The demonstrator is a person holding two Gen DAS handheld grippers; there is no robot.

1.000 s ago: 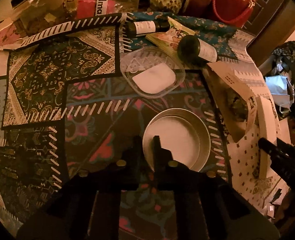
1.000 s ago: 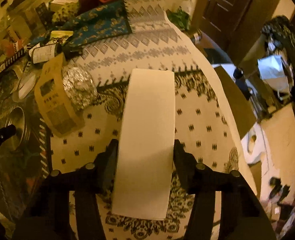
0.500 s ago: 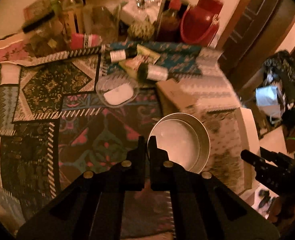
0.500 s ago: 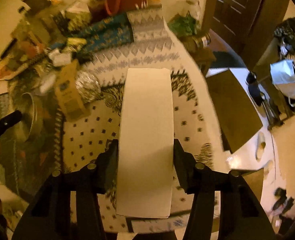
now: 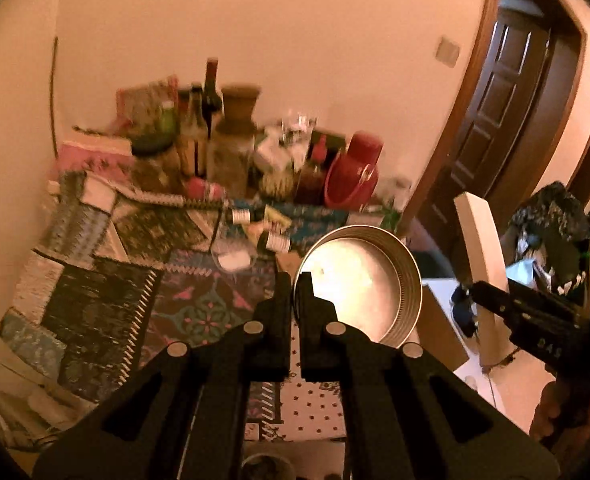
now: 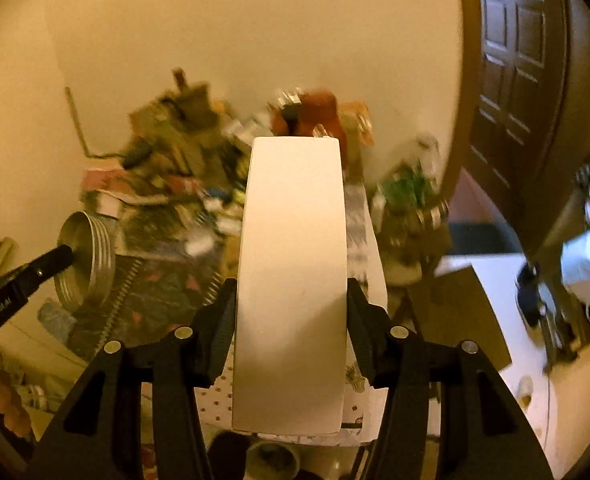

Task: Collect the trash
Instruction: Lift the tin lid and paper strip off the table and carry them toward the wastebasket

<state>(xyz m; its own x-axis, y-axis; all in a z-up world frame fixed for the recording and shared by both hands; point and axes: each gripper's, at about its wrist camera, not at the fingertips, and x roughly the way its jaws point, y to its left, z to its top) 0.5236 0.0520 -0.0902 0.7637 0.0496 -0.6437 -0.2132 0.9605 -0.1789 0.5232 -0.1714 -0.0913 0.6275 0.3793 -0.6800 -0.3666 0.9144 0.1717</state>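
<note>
A: The round metal tin [image 5: 365, 280] — where is it?

B: The left gripper [image 5: 293, 280] holds it by the rim, its two fingers nearly together with only the thin wall between them. The tin hangs in the air above the patterned tablecloth [image 5: 135, 300], tilted so that its pale inside faces the left wrist camera. From the right wrist view the same tin [image 6: 85, 260] shows edge-on, its ribbed side turned toward the cloth.

A: And the other one?

B: The right gripper [image 6: 291, 312] is spread fairly wide and clamps a long white carton [image 6: 291, 280] across its width, one pad on each long side. The carton points away from the camera, over the near end of the tablecloth, well apart from the tin.

A: What else lies on the tablecloth?

B: At its far end, against the wall, stands a blurred crowd of bottles [image 5: 203, 128] and a red jug [image 5: 353, 176]. A clear plastic tray [image 5: 233, 258] lies nearer, just beyond the tin.
</note>
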